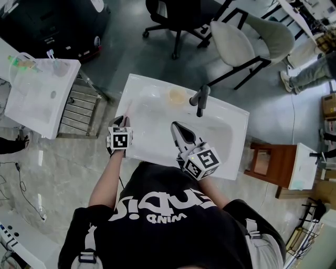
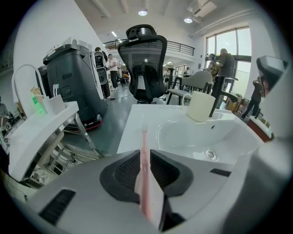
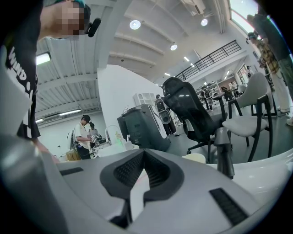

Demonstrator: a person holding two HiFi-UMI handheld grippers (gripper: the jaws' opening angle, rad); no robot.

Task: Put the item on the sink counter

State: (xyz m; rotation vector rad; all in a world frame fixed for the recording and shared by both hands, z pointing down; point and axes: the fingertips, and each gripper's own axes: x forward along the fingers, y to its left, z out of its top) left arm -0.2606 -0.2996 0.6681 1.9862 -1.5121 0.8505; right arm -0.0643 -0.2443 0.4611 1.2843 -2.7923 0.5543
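A thin pink toothbrush [image 2: 144,139] stands between the jaws of my left gripper [image 2: 144,155], which is shut on it; its head pointing out over the white sink counter [image 2: 133,125]. In the head view the left gripper [image 1: 122,121] hovers over the counter's left rim [image 1: 129,89]. My right gripper [image 1: 176,126] is over the basin, and its jaws [image 3: 144,157] are shut with nothing between them. A cream cup [image 2: 201,106] stands by the dark faucet [image 2: 219,93] at the back of the sink.
A second white basin [image 1: 37,97] with a green bottle [image 1: 18,62] stands to the left on a metal rack. A black office chair [image 1: 176,16], a grey chair [image 1: 252,39] and a wooden stool [image 1: 270,160] surround the sink. People stand in the background.
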